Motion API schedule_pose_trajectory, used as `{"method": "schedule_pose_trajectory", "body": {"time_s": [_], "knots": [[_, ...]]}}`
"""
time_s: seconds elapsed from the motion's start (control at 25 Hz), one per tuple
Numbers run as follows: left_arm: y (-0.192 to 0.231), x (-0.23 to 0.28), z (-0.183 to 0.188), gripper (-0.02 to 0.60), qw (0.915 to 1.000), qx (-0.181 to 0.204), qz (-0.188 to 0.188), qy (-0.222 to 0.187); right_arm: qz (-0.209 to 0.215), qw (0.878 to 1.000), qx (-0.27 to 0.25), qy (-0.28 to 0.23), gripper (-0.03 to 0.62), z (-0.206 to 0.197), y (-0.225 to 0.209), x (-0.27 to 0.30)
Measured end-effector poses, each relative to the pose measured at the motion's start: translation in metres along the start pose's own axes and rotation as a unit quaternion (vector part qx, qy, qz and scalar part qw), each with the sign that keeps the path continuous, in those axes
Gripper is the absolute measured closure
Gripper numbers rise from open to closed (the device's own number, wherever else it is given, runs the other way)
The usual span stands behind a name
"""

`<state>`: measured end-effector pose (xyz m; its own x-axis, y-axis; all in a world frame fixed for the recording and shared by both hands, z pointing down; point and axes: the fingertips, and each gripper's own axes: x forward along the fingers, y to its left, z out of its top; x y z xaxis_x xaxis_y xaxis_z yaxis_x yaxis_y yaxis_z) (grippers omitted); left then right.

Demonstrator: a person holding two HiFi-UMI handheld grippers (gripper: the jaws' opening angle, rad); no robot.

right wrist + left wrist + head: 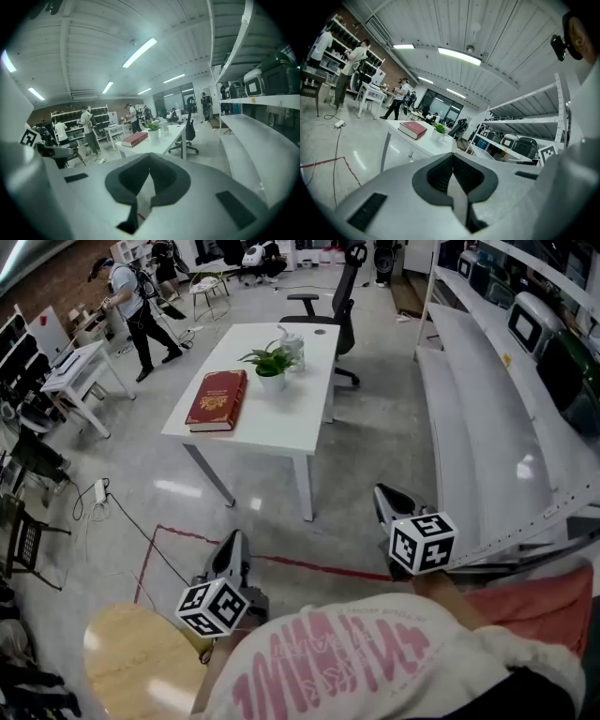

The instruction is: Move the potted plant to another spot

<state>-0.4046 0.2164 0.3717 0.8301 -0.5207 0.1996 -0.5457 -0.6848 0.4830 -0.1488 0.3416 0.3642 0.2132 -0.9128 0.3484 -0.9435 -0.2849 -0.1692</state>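
Jaws together and empty, left gripper [232, 545] and right gripper [387, 501] hang close to the person's body. Plant [270, 364] stands on the table [281, 423] just beside a red book [217, 400], well apart from both grippers, ahead of them.

- A small potted plant [270, 365] with green pointed leaves in a short, round white pot stands upright, not tilted.
- Its leaves arch outward past the pot's rim on every side and are wider than the pot itself.
- It rests on the top of a white rectangular table [281, 423], near the middle across the width and somewhat toward the far end.
- A red hardcover book [217, 399] lies flat just beside it, to the left and nearer, apart from the pot.
- A clear glass vessel [292, 346] stands close behind it on the right; whether they touch cannot be told.
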Motion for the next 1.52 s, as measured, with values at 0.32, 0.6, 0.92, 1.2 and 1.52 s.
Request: {"method": "schedule_pose_trajectory", "body": {"time_s": [0.32,0.6,0.92,1.2,1.52], "knots": [[0.025,0.017,0.027,0.578,0.9999,0.002,-0.008,-0.014,0.000,1.000,0.009,-0.019,0.588,0.018,0.010,0.031],[0.063,0.024,0.046,0.578,0.9997,-0.005,-0.008,-0.021,-0.006,0.999,0.020,-0.028,0.588,0.024,0.028,0.066],[0.088,0.023,0.034,0.578,0.9998,-0.002,-0.022,0.000,-0.009,0.999,-0.005,0.032,0.588,-0.006,0.047,0.093],[0.125,0.022,0.029,0.578,0.9990,-0.039,0.013,0.017,-0.017,0.999,0.009,0.026,0.588,0.003,0.052,0.122],[0.153,0.064,0.050,0.578,0.9986,-0.047,0.023,0.009,-0.014,0.999,0.030,0.022,0.588,0.015,0.036,0.190]]}}
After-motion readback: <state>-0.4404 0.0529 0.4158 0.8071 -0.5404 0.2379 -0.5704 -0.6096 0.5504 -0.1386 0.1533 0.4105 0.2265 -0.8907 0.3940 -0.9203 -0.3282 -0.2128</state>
